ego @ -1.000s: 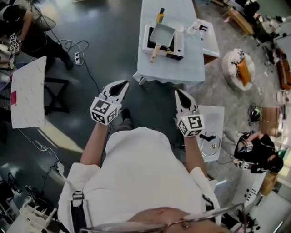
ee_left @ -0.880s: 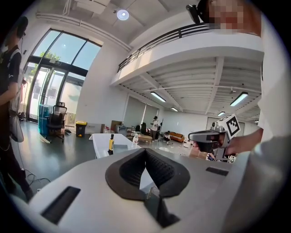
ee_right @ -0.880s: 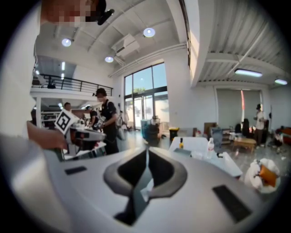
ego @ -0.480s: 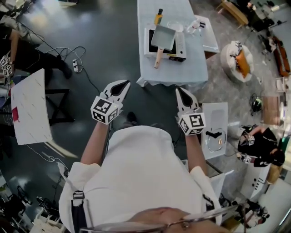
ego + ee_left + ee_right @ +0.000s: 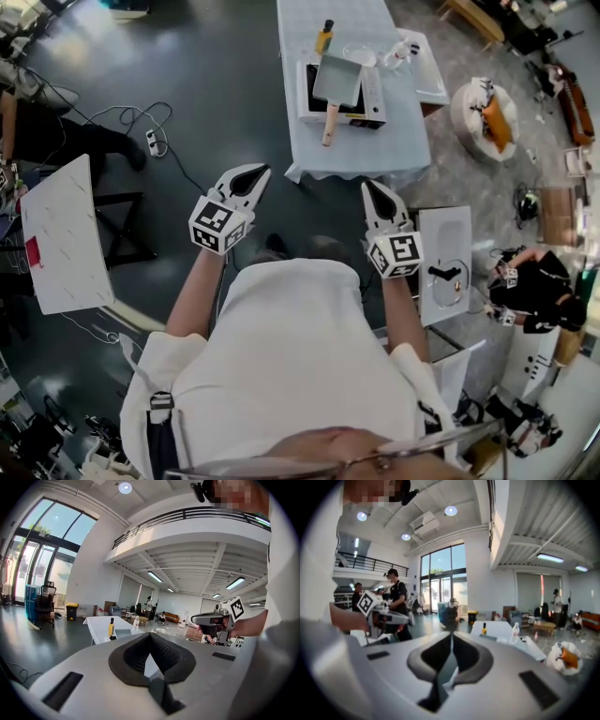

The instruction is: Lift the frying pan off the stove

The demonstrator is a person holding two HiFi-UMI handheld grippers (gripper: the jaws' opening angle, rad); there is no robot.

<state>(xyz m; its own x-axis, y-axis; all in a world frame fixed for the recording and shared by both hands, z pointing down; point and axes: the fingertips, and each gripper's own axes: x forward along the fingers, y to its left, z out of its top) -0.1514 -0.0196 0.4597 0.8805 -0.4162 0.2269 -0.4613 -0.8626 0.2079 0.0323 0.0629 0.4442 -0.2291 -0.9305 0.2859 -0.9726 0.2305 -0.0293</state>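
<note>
A square grey frying pan (image 5: 337, 80) with a wooden handle (image 5: 329, 124) rests on a portable stove (image 5: 372, 98) on the white-clothed table (image 5: 349, 155), far ahead in the head view. My left gripper (image 5: 255, 172) and right gripper (image 5: 369, 190) are held at chest height, well short of the table, both shut and empty. In the left gripper view the left gripper's tips (image 5: 150, 635) meet, with the table (image 5: 101, 626) small and distant. Seen through the right gripper view, the right gripper's tips (image 5: 451, 634) also touch.
On the table stand a yellow bottle (image 5: 324, 36) behind the pan and a clear bottle (image 5: 397, 54). A white table (image 5: 56, 236) lies to my left, a small white stand (image 5: 444, 262) to my right. People sit at both sides. Cables (image 5: 150, 122) cross the dark floor.
The table with the pan has drifted slightly up and left in the head view as I move forward. Both grippers stay shut and keep their pose.
</note>
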